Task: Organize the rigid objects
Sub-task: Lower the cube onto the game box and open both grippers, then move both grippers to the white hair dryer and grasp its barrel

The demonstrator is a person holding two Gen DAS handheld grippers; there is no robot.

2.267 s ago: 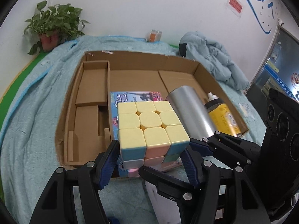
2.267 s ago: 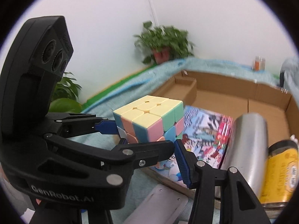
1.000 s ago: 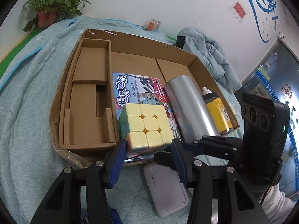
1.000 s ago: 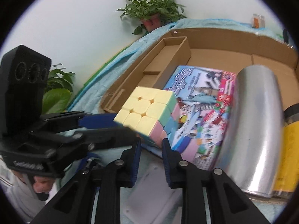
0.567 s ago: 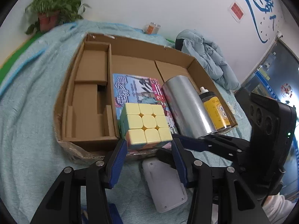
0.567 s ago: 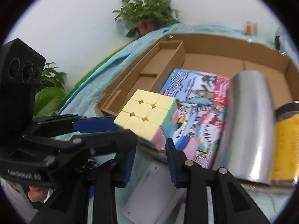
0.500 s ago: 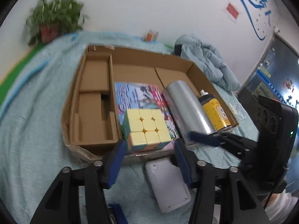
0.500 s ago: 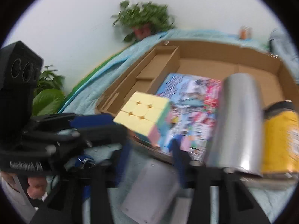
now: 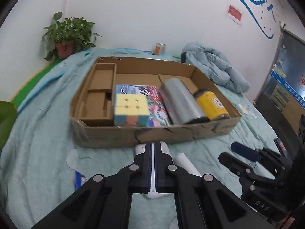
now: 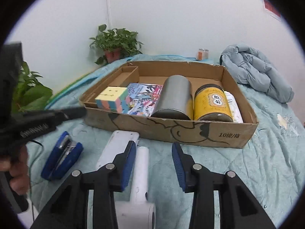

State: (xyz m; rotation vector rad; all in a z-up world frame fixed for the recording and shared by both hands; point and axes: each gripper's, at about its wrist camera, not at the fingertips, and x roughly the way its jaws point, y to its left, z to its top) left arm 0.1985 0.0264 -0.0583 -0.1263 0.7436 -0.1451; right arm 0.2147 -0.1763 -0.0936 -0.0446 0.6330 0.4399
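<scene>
The pastel puzzle cube (image 9: 131,108) (image 10: 112,99) rests inside the cardboard box (image 9: 106,137) (image 10: 209,135), on top of a colourful picture book (image 9: 154,103). No gripper touches it. My left gripper (image 9: 152,145) hovers in front of the box's near wall, shut and empty. My right gripper (image 10: 154,152) is also pulled back from the box. Its jaws are closing with nothing pressed between them. A white handheld device (image 10: 142,164) lies on the blanket under them. The right gripper (image 9: 226,150) shows at the right of the left wrist view.
A silver canister (image 10: 175,97), a yellow jar (image 10: 212,103) and a white bottle (image 10: 233,106) lie in the box's right part. A blue stapler (image 10: 61,158) and a flat white device (image 10: 118,147) sit on the teal blanket. A jacket (image 10: 255,72) lies at the back right.
The cube, held between both grippers earlier, now sits in the box on the book. Both grippers have backed away from the box. The left jaws have shut.
</scene>
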